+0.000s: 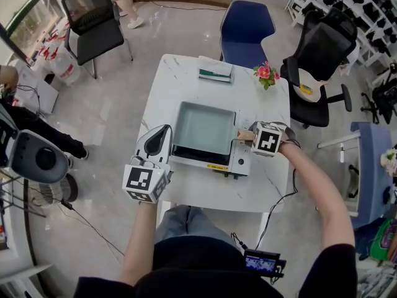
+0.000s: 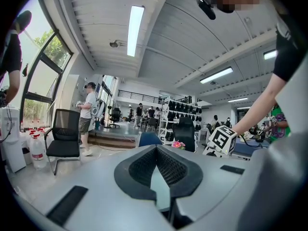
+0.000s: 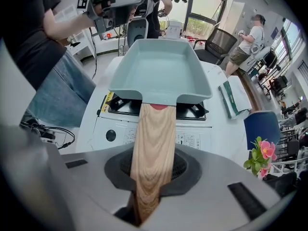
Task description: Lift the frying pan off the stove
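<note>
A square pale-green frying pan (image 1: 201, 128) (image 3: 161, 69) rests on the white portable gas stove (image 1: 239, 163) (image 3: 115, 134) in the middle of the white table (image 1: 205, 197). Its wooden handle (image 3: 151, 143) points to the right and runs between the jaws of my right gripper (image 1: 245, 135) (image 3: 150, 177), which is shut on it. My left gripper (image 1: 160, 135) (image 2: 156, 150) hovers just left of the stove near the table's left edge. It points out over the room with its pads together and nothing held.
At the table's far edge lie a green book (image 1: 215, 73) and a small bunch of pink flowers (image 1: 265, 73). A blue chair (image 1: 247, 27) and a black office chair (image 1: 322, 48) stand behind the table. Several people stand in the room beyond.
</note>
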`<state>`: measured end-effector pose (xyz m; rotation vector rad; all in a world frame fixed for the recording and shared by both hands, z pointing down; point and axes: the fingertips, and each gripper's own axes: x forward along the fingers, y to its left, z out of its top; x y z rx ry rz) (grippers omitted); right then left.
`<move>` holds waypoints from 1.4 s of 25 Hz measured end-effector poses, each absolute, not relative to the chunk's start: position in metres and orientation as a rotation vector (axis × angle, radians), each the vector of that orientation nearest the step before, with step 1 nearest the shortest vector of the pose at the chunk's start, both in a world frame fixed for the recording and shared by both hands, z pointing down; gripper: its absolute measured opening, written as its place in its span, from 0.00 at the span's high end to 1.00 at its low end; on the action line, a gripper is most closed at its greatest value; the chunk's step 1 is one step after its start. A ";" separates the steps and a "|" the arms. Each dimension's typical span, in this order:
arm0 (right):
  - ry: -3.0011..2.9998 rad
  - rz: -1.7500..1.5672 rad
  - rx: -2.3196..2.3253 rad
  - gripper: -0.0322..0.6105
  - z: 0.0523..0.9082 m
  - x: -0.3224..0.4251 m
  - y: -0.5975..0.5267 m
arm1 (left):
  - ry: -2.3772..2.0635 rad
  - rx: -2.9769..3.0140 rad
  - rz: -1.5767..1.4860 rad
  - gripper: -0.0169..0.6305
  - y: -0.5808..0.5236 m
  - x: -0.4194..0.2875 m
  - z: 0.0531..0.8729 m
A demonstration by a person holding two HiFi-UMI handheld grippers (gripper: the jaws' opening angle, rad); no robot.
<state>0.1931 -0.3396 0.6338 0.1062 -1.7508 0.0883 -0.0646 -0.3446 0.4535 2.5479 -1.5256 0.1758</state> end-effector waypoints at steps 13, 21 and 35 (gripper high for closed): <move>-1.849 0.156 0.236 0.86 0.615 0.193 -0.327 | -1.515 2.551 0.168 0.95 -0.346 -0.067 0.453; -1.924 0.245 0.511 0.86 0.573 0.194 -0.326 | -1.510 2.561 0.128 0.95 -0.351 -0.065 0.444; -2.130 0.434 1.116 0.86 0.518 0.185 -0.324 | -1.427 2.613 0.107 0.95 -0.355 -0.039 0.441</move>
